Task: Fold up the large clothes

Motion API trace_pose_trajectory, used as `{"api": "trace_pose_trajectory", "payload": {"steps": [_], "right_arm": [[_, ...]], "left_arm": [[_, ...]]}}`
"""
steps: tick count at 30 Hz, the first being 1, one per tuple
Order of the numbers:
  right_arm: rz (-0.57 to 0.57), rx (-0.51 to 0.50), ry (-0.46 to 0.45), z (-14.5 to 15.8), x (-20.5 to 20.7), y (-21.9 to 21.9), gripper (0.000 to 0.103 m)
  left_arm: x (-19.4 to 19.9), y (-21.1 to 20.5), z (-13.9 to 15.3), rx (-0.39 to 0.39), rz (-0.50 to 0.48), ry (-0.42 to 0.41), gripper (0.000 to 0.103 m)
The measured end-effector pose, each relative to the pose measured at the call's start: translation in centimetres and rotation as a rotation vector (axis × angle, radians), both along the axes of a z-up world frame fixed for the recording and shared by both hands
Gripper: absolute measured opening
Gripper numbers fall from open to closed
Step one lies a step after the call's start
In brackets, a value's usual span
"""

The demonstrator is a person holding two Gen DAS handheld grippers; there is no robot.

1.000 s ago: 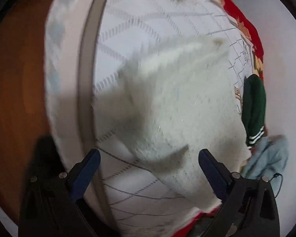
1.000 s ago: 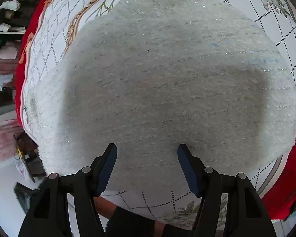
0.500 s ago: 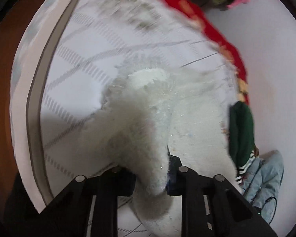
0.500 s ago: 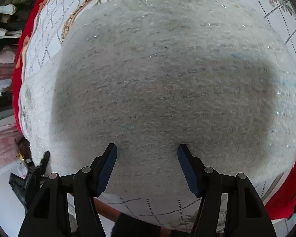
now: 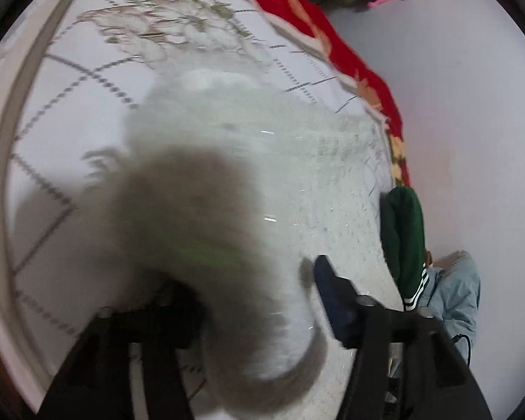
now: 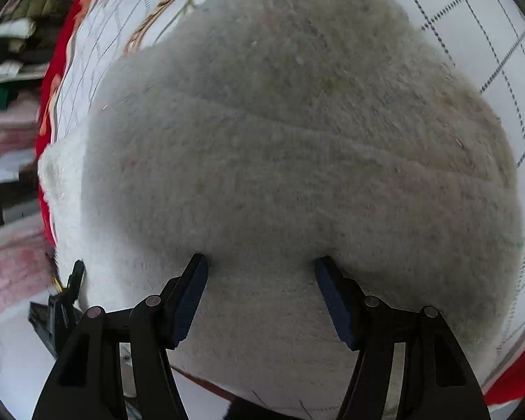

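My left tongs [image 5: 262, 297] have just been opening, a blurred fold of the white sweater [image 5: 332, 182] between them. My right tongs [image 6: 260, 276] hang released, tips against the sweater on the bed [image 6: 490, 17].

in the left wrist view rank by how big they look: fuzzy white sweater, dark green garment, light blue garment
1. fuzzy white sweater, largest by far, though part of it hangs right at the lens.
2 and 3. dark green garment and light blue garment look about alike; both are partly hidden, so unranked.
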State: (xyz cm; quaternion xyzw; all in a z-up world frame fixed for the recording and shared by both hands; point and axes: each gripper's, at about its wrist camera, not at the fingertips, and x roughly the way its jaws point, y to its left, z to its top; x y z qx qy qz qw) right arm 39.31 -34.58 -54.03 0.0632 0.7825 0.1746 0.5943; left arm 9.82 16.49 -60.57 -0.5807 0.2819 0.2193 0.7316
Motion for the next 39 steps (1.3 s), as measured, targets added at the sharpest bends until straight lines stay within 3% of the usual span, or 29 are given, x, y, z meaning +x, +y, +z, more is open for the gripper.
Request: {"api": "trace_pose_trajectory", "payload": {"steps": [1,5,6,7,8,12,16,18,20,21,22,23,26,27,29,34,39], "right_arm": [[0.008,-0.003,-0.001,-0.1,0.0,0.3,0.069],[0.047,0.004,-0.012,0.0,-0.5,0.8,0.070],[0.058,0.004,-0.014,0.0,-0.5,1.0,0.070],[0.068,0.002,-0.015,-0.1,-0.5,1.3,0.070],[0.074,-0.002,-0.018,-0.1,-0.4,1.6,0.070],[0.096,0.013,-0.022,-0.1,-0.3,3.2,0.070],[0.078,0.156,-0.004,2.4,0.1,4.3,0.068],[0.044,0.160,-0.082,5.0,0.2,3.1,0.068],[0.023,0.074,-0.201,7.3,-0.1,0.8,0.071],[0.012,0.042,-0.222,7.3,-0.3,-0.2,0.079],[0.005,0.019,-0.218,6.7,-0.5,-0.8,0.086],[-0.001,0.004,-0.193,5.6,-0.7,-1.3,0.086],[-0.035,0.064,0.031,-1.5,-2.1,-1.7,0.080],[-0.063,0.098,0.069,-2.8,-2.4,-1.5,0.069],[-0.083,0.116,0.056,-3.8,-2.9,-1.2,0.069],[-0.095,0.175,0.057,-4.4,-3.6,0.1,0.063],[-0.049,0.185,0.067,-5.1,-3.1,0.7,0.062]], "left_arm": [[0.8,-0.1,0.1,0.019,-0.006,-0.001,0.068],[3.7,-0.6,1.0,0.114,-0.042,0.058,0.065],[4.5,-0.7,1.3,0.145,-0.049,0.064,0.052],[5.2,-0.6,1.7,0.173,-0.054,0.100,0.019],[5.3,-0.7,2.0,0.188,-0.060,0.107,0.016],[5.7,-0.1,6.6,0.332,-0.052,0.118,0.014],[5.3,0.6,11.8,0.512,-0.080,0.138,0.013],[4.8,1.4,13.0,0.545,-0.088,0.145,0.013],[5.2,2.0,13.6,0.577,-0.100,0.173,0.013],[5.0,1.8,14.0,0.605,-0.119,0.186,0.013],[5.1,1.4,14.3,0.638,-0.137,0.203,0.013],[5.1,1.0,14.5,0.659,-0.159,0.208,0.013],[5.6,-1.1,15.4,0.738,-0.226,0.213,0.013],[5.8,-2.4,16.0,0.792,-0.264,0.210,0.013],[6.3,-5.2,17.3,0.901,-0.360,0.185,0.013],[7.7,-15.8,18.6,1.121,-0.788,0.015,0.013],[7.6,-24.4,16.2,1.107,-1.108,-0.124,0.013]]}}
